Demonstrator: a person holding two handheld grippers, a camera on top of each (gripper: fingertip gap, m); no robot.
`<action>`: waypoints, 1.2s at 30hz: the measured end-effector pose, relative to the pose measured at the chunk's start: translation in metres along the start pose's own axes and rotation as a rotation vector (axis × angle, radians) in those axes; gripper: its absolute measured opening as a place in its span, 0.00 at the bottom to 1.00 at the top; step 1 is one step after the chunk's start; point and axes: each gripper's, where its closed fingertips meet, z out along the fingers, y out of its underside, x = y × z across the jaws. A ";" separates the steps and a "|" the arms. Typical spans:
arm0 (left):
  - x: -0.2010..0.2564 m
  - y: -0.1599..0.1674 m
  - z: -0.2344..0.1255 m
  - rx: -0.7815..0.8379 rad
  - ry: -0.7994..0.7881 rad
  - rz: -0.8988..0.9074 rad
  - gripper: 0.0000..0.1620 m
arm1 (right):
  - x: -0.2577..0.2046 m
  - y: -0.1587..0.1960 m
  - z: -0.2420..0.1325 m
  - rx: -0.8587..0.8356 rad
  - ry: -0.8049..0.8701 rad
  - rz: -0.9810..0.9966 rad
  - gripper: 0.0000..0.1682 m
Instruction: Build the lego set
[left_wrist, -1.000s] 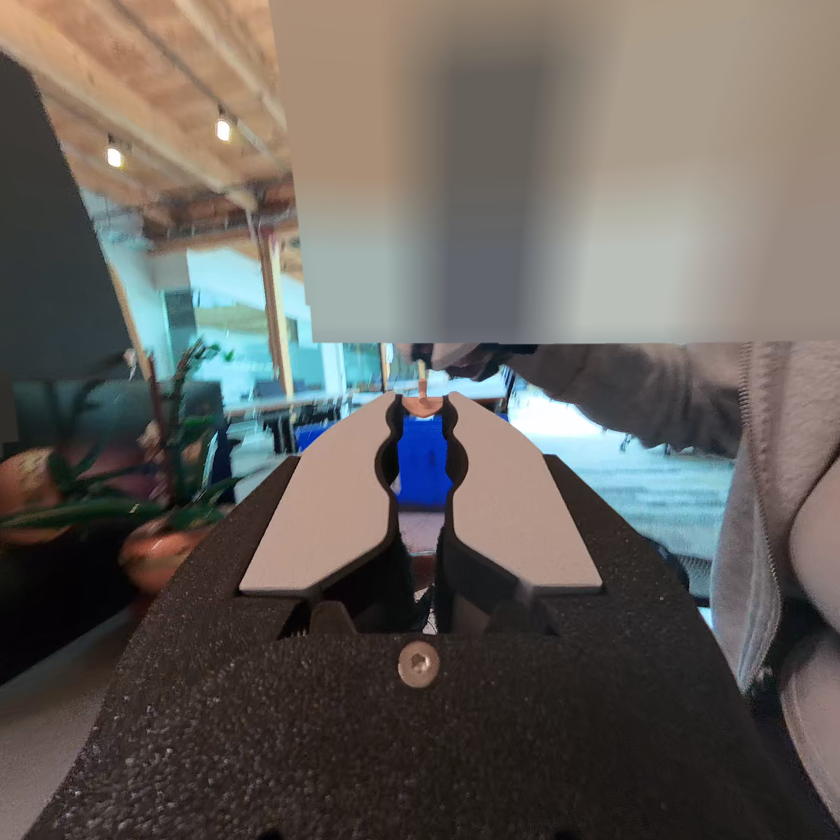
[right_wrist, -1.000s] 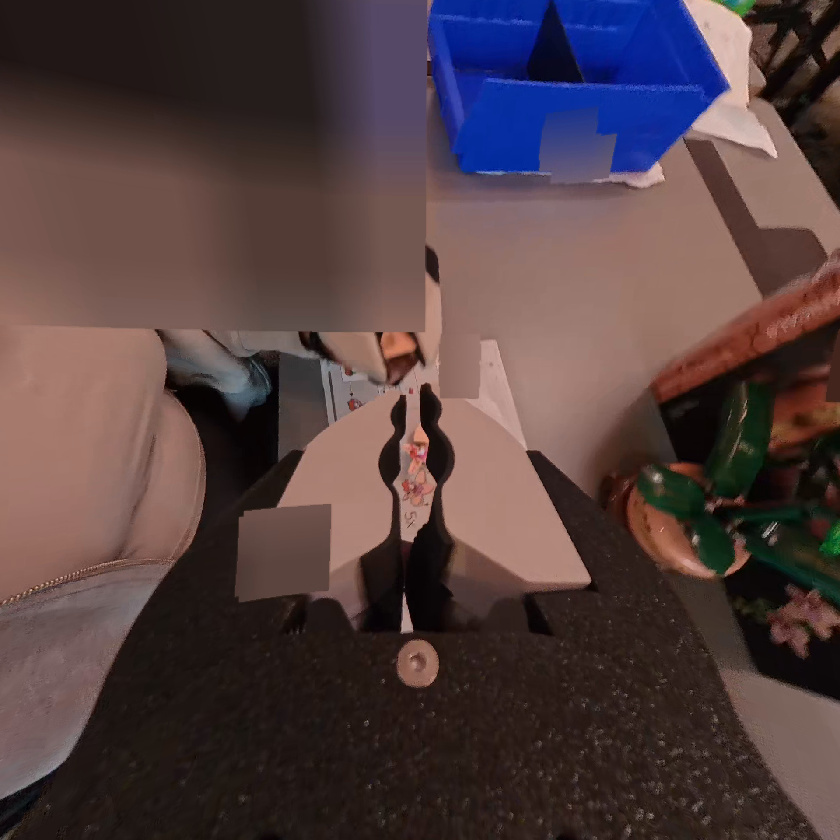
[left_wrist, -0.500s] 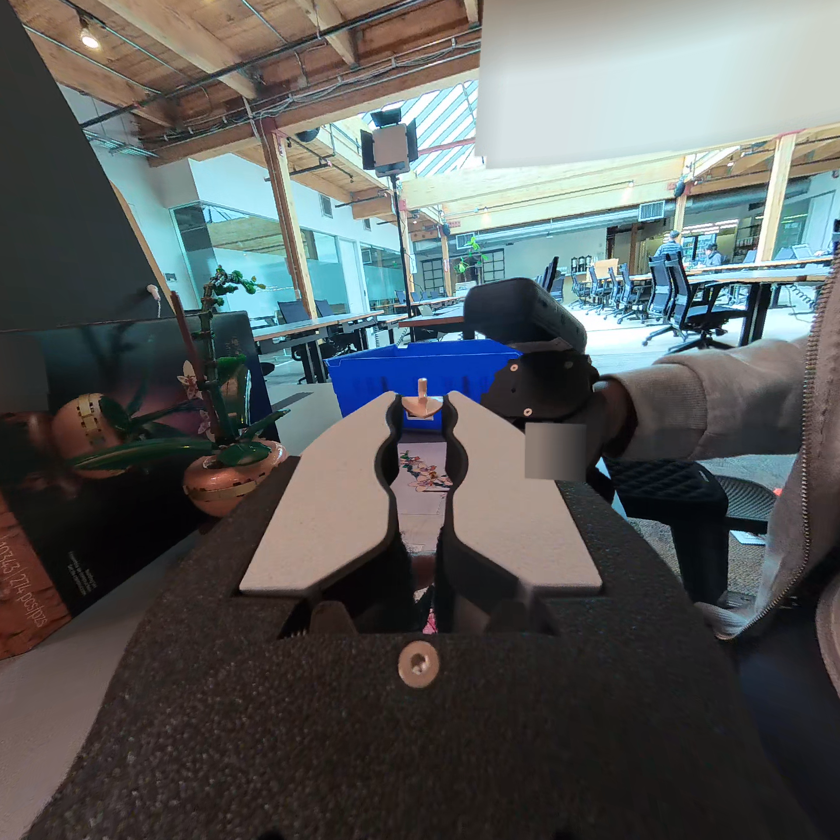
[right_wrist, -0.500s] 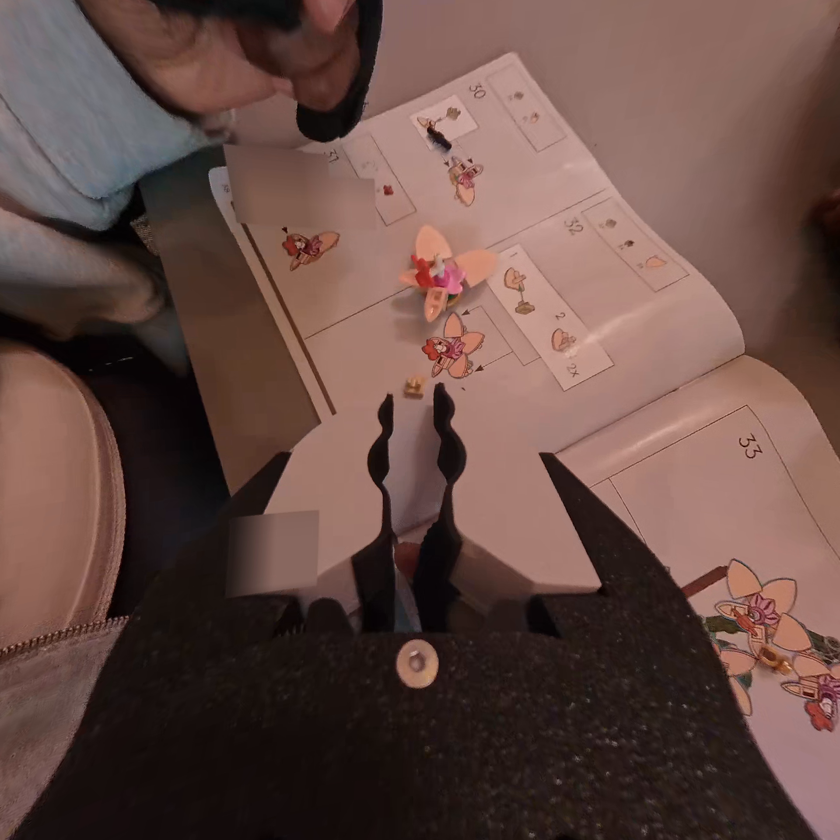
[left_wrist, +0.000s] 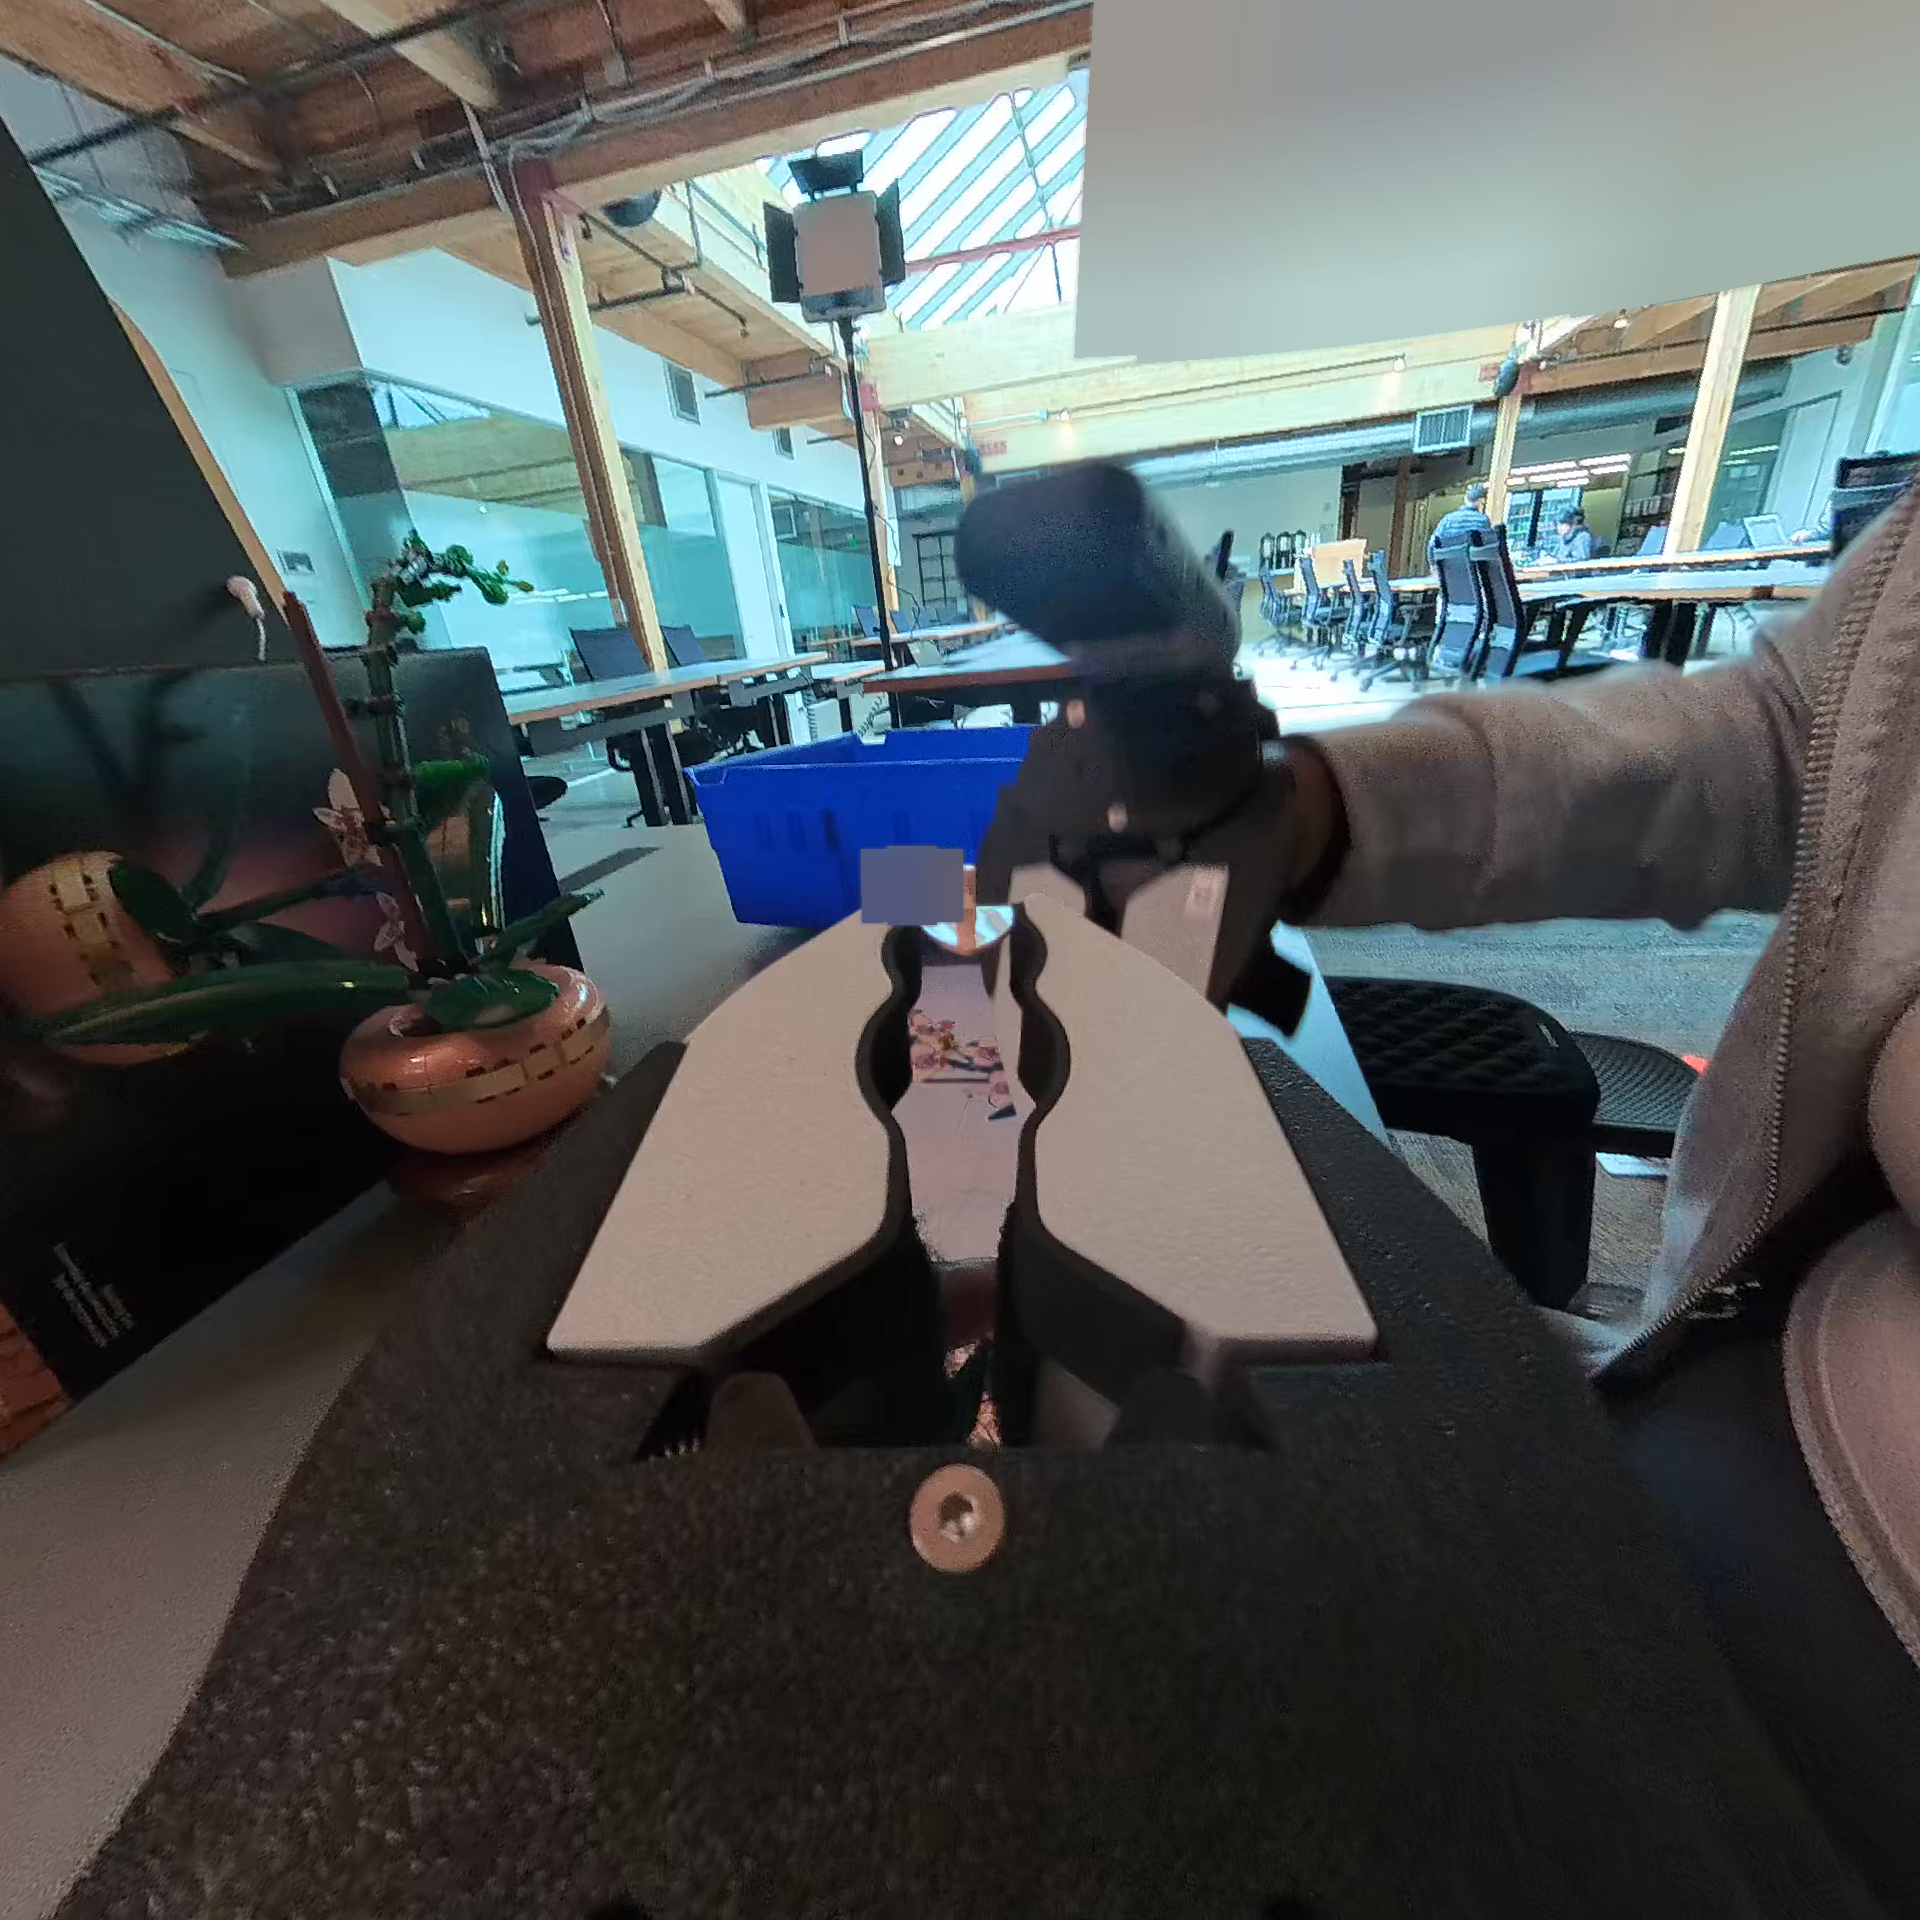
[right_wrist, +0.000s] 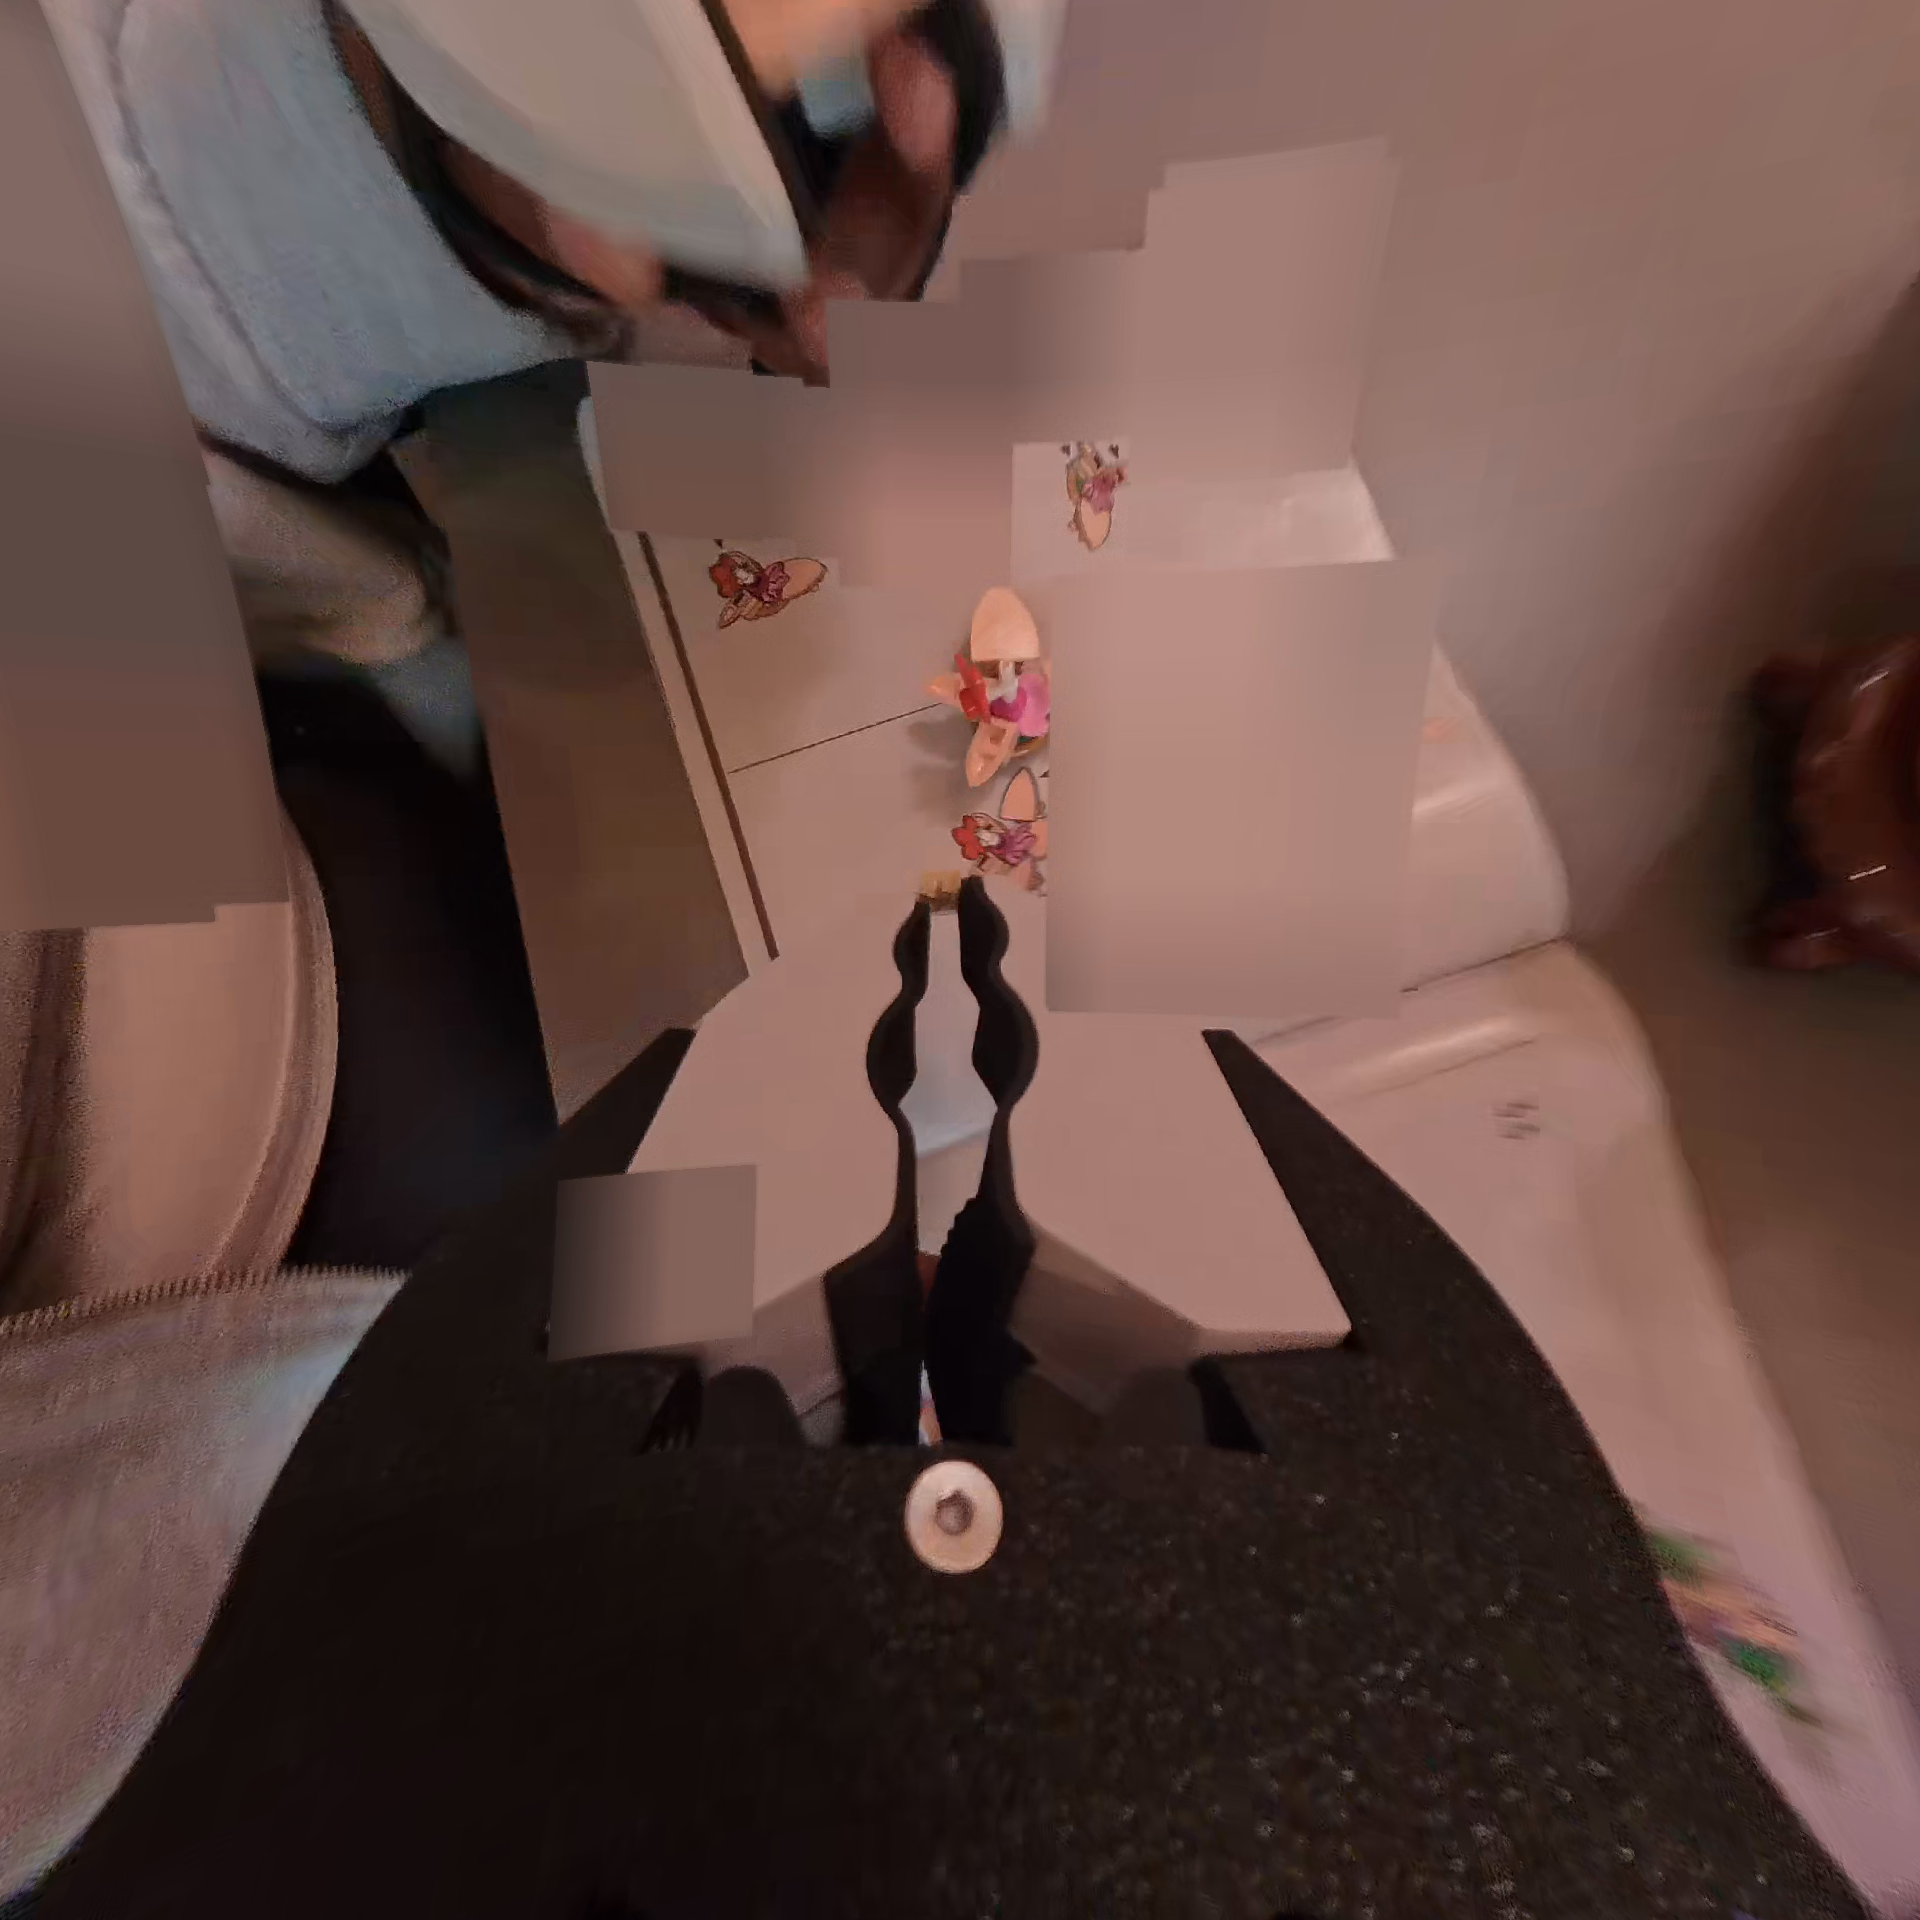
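Note:
My left gripper (left_wrist: 961, 925) is shut on a small pale petal piece (left_wrist: 977, 928), held up above the table; a blur patch hides part of it. My right gripper (right_wrist: 940, 899) points down at the open instruction booklet (right_wrist: 831, 686), its tips closed to a narrow gap on a tiny tan piece (right_wrist: 938, 885) on the page. A partly built flower (right_wrist: 1003, 696) with pale petals and a pink and red centre lies on the booklet just beyond the tips. The right gripper also shows in the left wrist view (left_wrist: 1143, 831), to the right of my left fingertips.
A blue bin (left_wrist: 831, 821) stands at the back of the grey table (left_wrist: 156, 1507). A built orchid in a tan pot (left_wrist: 478, 1060) and the set's dark box (left_wrist: 125, 1195) stand at the left. A person's sleeve (left_wrist: 1558, 810) and an office chair (left_wrist: 1455, 1060) are on the right.
The right gripper has dropped to the page and narrowed its jaws around the tiny tan piece. The left gripper has stayed shut on the petal piece and shifted a little.

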 end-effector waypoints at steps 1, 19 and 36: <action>0.000 0.002 0.001 -0.015 0.001 -0.003 0.10 | 0.003 -0.008 -0.012 -0.041 0.008 -0.054 0.03; -0.014 0.004 0.004 -0.002 -0.180 0.026 0.09 | 0.007 -0.095 -0.052 -0.460 -0.010 -0.389 0.01; -0.024 0.005 -0.004 -0.050 -0.220 0.106 0.10 | -0.029 0.017 0.015 -0.033 -0.139 -0.251 0.09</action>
